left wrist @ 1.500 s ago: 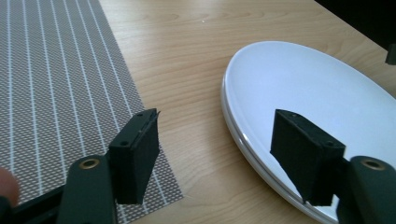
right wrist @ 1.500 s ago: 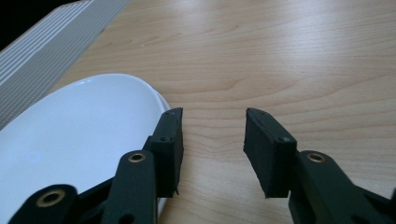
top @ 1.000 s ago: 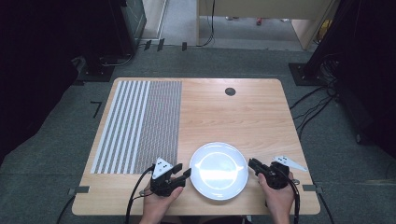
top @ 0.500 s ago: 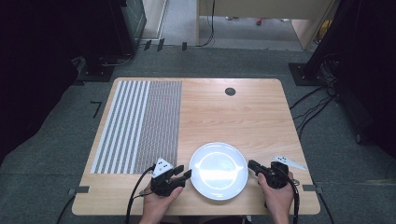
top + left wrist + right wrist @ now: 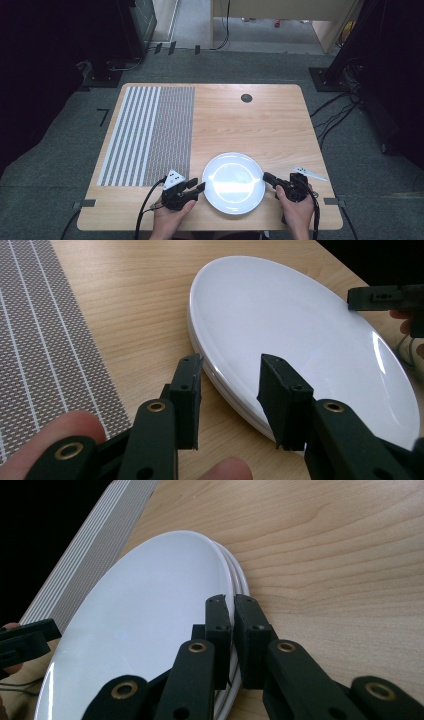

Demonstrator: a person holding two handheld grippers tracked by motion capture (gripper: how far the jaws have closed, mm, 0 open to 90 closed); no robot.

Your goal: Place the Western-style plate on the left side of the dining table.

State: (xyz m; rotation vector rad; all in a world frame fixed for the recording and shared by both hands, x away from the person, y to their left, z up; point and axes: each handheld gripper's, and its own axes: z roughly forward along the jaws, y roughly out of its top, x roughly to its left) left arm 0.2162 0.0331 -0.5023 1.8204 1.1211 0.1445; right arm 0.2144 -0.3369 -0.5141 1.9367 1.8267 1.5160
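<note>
High view: white plates (image 5: 234, 183) stacked at worktop (image 5: 260, 125) near edge, beside striped mat (image 5: 150, 132). Left claw (image 5: 199, 188) spread by the rim; right claw (image 5: 268, 177) pinching the rim.

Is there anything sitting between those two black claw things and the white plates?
Nothing visible does. The left gripper is open, its jaws either side of the near rim of the stacked white plates, with bare wooden table below. The right gripper is already at the opposite rim, its jaws nearly closed around the top plate's edge.
</note>
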